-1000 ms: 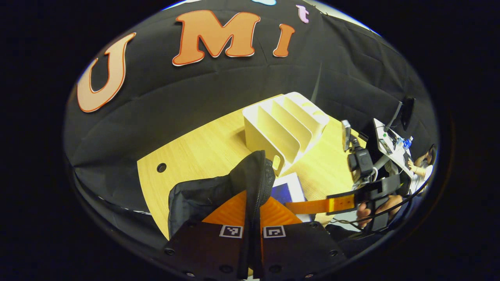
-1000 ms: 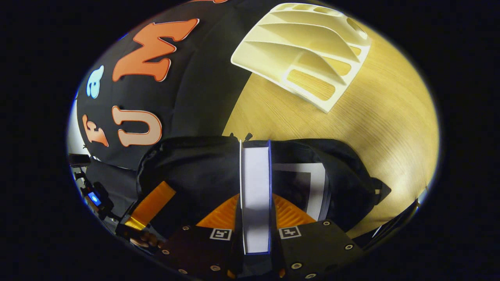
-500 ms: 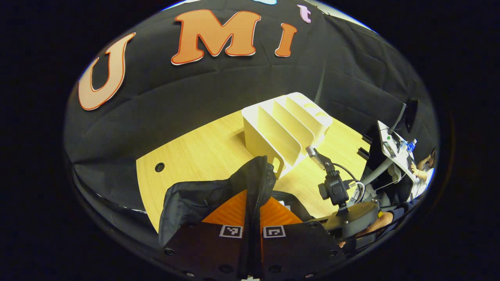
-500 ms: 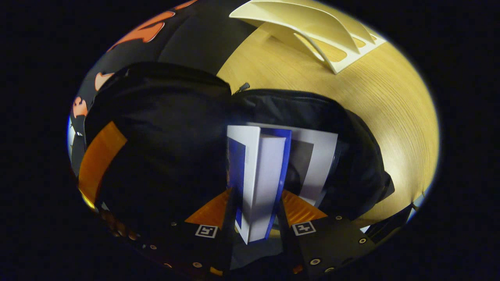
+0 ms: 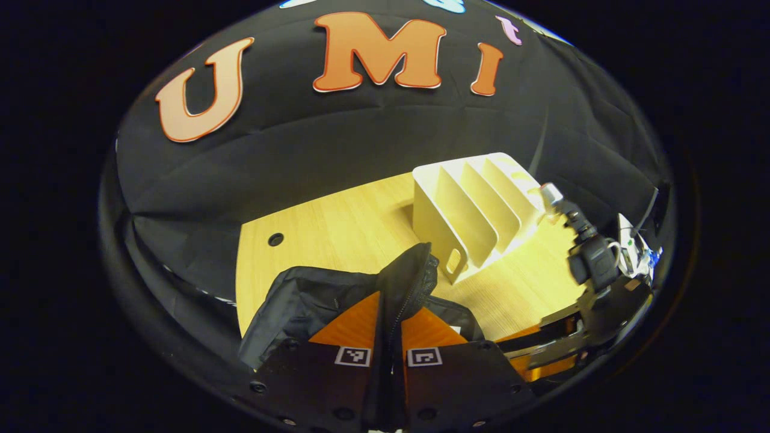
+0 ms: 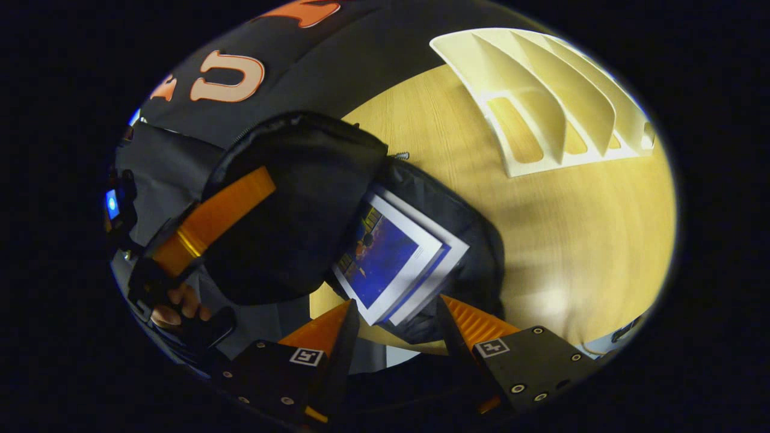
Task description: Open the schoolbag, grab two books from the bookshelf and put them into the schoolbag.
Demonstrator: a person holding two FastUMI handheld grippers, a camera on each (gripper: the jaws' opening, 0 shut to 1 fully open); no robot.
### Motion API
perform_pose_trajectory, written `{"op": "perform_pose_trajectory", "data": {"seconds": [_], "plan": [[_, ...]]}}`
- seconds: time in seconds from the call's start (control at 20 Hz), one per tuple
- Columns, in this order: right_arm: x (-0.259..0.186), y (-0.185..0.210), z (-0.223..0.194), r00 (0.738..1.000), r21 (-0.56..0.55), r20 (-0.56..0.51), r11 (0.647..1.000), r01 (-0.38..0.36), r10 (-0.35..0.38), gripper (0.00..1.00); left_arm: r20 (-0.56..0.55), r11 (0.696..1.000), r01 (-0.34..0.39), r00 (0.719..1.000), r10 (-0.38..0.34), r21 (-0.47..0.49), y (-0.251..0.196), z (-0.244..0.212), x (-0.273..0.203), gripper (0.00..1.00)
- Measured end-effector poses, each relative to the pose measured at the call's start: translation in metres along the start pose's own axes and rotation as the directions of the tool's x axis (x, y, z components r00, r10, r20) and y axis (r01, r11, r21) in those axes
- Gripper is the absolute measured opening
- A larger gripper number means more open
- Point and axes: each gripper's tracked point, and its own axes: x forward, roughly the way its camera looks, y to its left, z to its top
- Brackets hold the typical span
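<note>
Lying in the open mouth of the schoolbag (image 6: 301, 210), two books (image 6: 397, 258) sit stacked, the upper one with a blue cover, their near corners poking out past the bag's rim toward the right gripper (image 6: 394, 319). That gripper hangs just short of them with its jaws spread wide and nothing between them. The left gripper (image 5: 388, 337) has its jaws pinched tight on the bag's zipper edge (image 5: 409, 282), lifting the flap up off the wooden table (image 5: 337, 228). In the right gripper view the same gripper shows farther off at the left side of the bag, a hand (image 6: 177, 304) wrapped round its handle. The white bookshelf (image 6: 559, 102) stands well apart on the table, its slots bare.

By the look of it the books are in but not seated deep. The risk from here is in the release: if the left gripper drops the flap while the books lean on the rim, the soft fabric could sag and let them slide back out onto the table. A tug on the zipper edge could also drag the whole bag, since nothing else pins it down
</note>
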Motion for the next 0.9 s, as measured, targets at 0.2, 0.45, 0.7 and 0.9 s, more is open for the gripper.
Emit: {"op": "perform_pose_trajectory", "data": {"seconds": [0.2,0.45,0.7,0.9], "plan": [[-0.052,-0.038,0.026,0.999,-0.088,0.045,0.996,0.015,-0.011,0.76,-0.014,0.994,-0.011,1.000,0.009,-0.111,-0.045,-0.007,-0.001,0.22],[-0.105,-0.076,0.060,0.991,-0.175,0.134,0.984,0.044,-0.021,0.76,0.044,0.983,-0.025,0.998,0.033,-0.184,-0.099,0.015,0.003,0.61],[-0.148,-0.117,0.098,0.969,-0.190,0.238,0.975,0.112,-0.065,0.97,0.160,0.977,-0.028,0.985,0.063,-0.211,-0.151,0.057,-0.001,0.95],[-0.180,-0.143,0.122,0.931,-0.223,0.349,0.956,0.192,-0.105,0.97,0.262,0.950,-0.016,0.960,0.102,-0.311,-0.189,0.089,-0.008,0.97]]}}
